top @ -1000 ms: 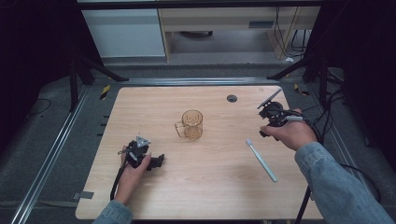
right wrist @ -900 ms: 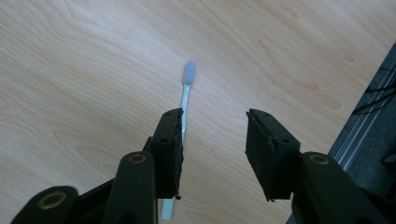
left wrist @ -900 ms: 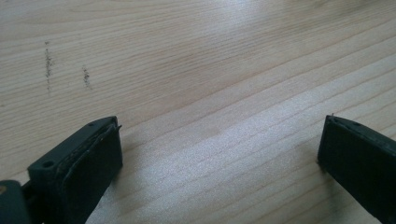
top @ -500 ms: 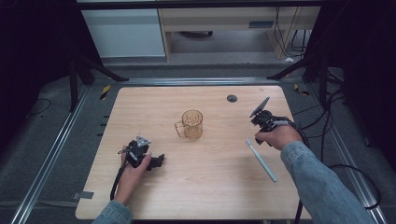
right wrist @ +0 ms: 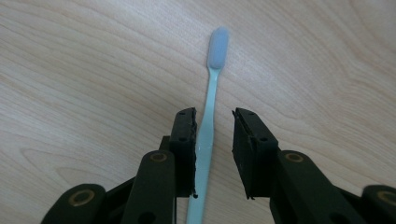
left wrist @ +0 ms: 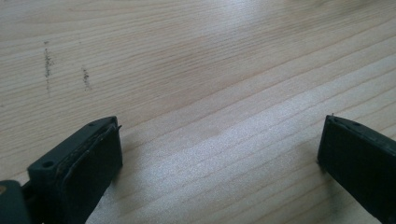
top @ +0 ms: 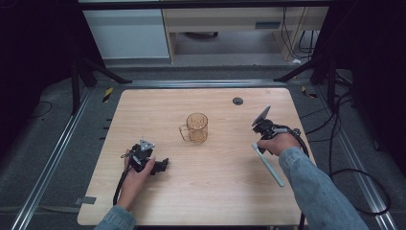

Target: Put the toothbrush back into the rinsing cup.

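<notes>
A pale blue toothbrush (right wrist: pixel 211 93) lies flat on the wooden table (top: pixel 215 191), head pointing away in the right gripper view. My right gripper (right wrist: pixel 214 114) is open and straddles its handle, the left jaw close against it and a gap at the right jaw. From above, the right gripper (top: pixel 261 139) sits over the far end of the toothbrush (top: pixel 269 166) near the table's right side. An amber glass mug (top: pixel 196 128) stands upright mid-table, handle to the left. My left gripper (top: pixel 162 166) rests at the front left, open wide (left wrist: pixel 219 126) over bare wood.
A small black round grommet (top: pixel 238 100) sits in the tabletop behind the mug. A black cable (top: pixel 335 163) trails off the right edge from the right gripper. Metal rails (top: pixel 57 158) run along the floor on both sides.
My right gripper has moved from the table's far right edge inward and toward the near side, down onto the toothbrush's end. The left gripper, mug and toothbrush have stayed put.
</notes>
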Motion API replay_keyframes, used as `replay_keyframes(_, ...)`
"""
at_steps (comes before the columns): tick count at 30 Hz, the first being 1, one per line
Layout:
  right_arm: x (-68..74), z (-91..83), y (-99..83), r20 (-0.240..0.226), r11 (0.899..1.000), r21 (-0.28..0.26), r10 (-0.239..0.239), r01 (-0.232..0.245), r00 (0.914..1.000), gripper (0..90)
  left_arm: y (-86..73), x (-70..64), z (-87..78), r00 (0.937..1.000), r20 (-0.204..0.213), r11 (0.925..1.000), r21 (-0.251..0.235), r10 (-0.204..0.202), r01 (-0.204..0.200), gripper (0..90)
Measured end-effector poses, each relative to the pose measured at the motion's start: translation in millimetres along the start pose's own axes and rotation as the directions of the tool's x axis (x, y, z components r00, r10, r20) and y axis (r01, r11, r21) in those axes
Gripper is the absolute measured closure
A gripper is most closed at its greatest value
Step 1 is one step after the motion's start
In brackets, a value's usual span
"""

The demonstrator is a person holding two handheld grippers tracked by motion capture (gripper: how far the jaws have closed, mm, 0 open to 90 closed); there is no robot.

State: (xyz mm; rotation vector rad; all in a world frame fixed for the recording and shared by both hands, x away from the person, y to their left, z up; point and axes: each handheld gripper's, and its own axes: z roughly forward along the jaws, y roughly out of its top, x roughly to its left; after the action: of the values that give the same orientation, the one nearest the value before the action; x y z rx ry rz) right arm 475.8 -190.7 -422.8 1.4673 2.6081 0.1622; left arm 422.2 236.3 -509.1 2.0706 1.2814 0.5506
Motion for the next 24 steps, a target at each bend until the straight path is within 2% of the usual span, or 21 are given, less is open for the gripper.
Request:
replay_keyframes(7, -4.4, 17.5, -4.2, -0.026, 1.000, 0.020, 0.022, -0.021, 0.9994, 72.1, 0.1, 0.2, 0.1, 1.0000, 0.000, 1.0000, -0.001, 0.001, -0.001, 0.0)
replay_keyframes(17, -9.3, 27.6, -7.5, -0.049, 0.998, 0.037, 0.055, -0.053, 0.9973, 71.2, 0.3, 0.2, 0.2, 1.0000, 0.001, 1.0000, 0.001, 0.003, -0.003, 0.0)
replay_keyframes(24, -7.8, 34.6, -9.3, -0.061, 0.997, 0.049, 0.056, -0.053, 0.9965, 71.0, 0.4, 0.3, 0.2, 1.0000, 0.001, 1.0000, 0.002, 0.003, -0.003, 0.0)
